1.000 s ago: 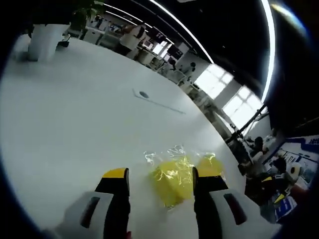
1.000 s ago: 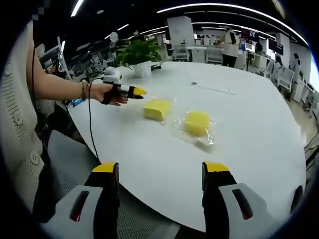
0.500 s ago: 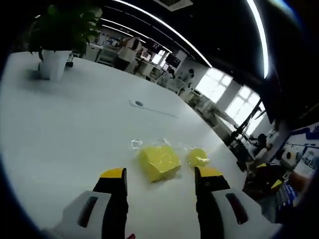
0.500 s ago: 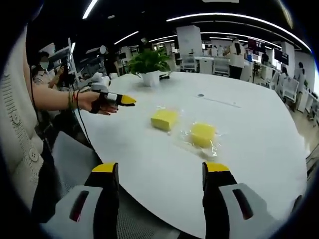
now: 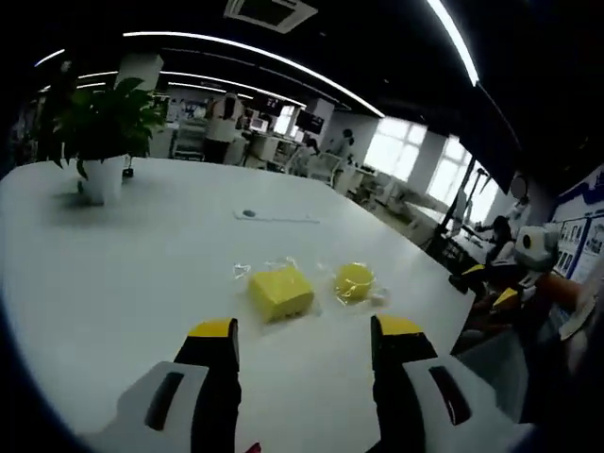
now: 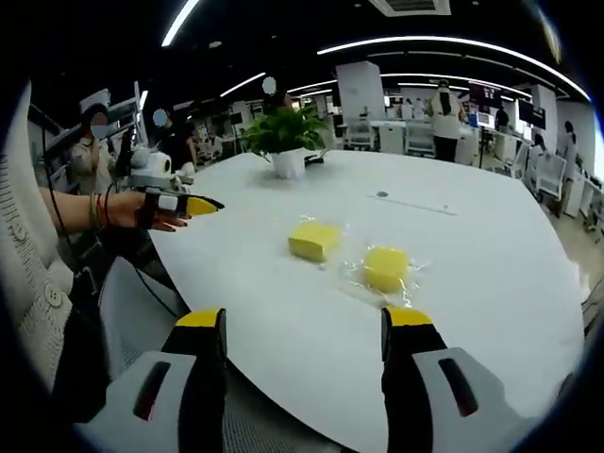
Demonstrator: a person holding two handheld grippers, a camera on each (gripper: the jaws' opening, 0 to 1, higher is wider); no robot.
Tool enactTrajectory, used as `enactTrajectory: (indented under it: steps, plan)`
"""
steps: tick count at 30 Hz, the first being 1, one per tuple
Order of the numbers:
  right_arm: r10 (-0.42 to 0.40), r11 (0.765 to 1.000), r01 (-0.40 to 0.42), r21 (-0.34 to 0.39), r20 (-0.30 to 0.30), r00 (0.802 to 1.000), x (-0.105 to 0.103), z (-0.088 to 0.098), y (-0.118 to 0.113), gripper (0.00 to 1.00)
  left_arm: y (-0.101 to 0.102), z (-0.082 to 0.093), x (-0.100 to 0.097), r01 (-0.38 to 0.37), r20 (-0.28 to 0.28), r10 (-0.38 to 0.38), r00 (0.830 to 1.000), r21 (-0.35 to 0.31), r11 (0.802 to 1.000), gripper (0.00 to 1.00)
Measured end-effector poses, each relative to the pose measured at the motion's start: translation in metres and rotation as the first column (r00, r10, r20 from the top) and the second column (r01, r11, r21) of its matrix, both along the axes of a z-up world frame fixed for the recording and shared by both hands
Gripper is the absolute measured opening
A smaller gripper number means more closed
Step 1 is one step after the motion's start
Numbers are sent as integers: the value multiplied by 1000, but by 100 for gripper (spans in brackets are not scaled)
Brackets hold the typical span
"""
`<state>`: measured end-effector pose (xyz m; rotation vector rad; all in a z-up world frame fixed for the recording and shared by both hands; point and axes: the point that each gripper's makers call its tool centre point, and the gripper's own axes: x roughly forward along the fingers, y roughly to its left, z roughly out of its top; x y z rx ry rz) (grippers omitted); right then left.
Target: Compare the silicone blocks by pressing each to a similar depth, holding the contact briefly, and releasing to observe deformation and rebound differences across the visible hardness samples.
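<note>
Right gripper view | left hand-held gripper (image 6: 193,203) level beside table (image 6: 491,255) | both hand-held grippers released, empty

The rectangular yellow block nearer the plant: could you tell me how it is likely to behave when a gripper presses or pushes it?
The rectangular yellow block lies flat and low on the white table, so it should not tip or roll. It looks like soft silicone, so it would probably dent and rebound. Crinkled clear wrap shows at its edges, so it may slide when pushed.

open-plan office, desks (image 6: 415,109), chairs (image 6: 538,146), ceiling light strips (image 6: 425,45), potted plant (image 6: 283,137)
</note>
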<state>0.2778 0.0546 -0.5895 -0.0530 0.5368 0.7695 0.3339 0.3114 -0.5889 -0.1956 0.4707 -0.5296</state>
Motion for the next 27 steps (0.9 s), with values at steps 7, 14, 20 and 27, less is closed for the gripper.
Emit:
enactTrajectory:
  steps: [7, 14, 20, 27]
  plan:
    - [-15, 1000, 15, 6, -7, 1000, -4, -5, -2, 61, -4, 14, -23, -9, 34, 9, 999, 17, 1000, 55]
    - [-32, 999, 32, 17, -18, 999, -3, -11, -1, 59, -2, 14, -34, -24, 40, 23, 999, 20, 1000, 57]
    - [-39, 999, 39, 25, -27, 999, -1, -15, -2, 61, 3, 11, -35, -24, 30, 23, 999, 33, 999, 58]
    - [-48, 999, 49, 13, -50, 998, 0, -22, -5, 62, 0, 3, -38, -3, 5, 2, 1000, 67, 998, 56]
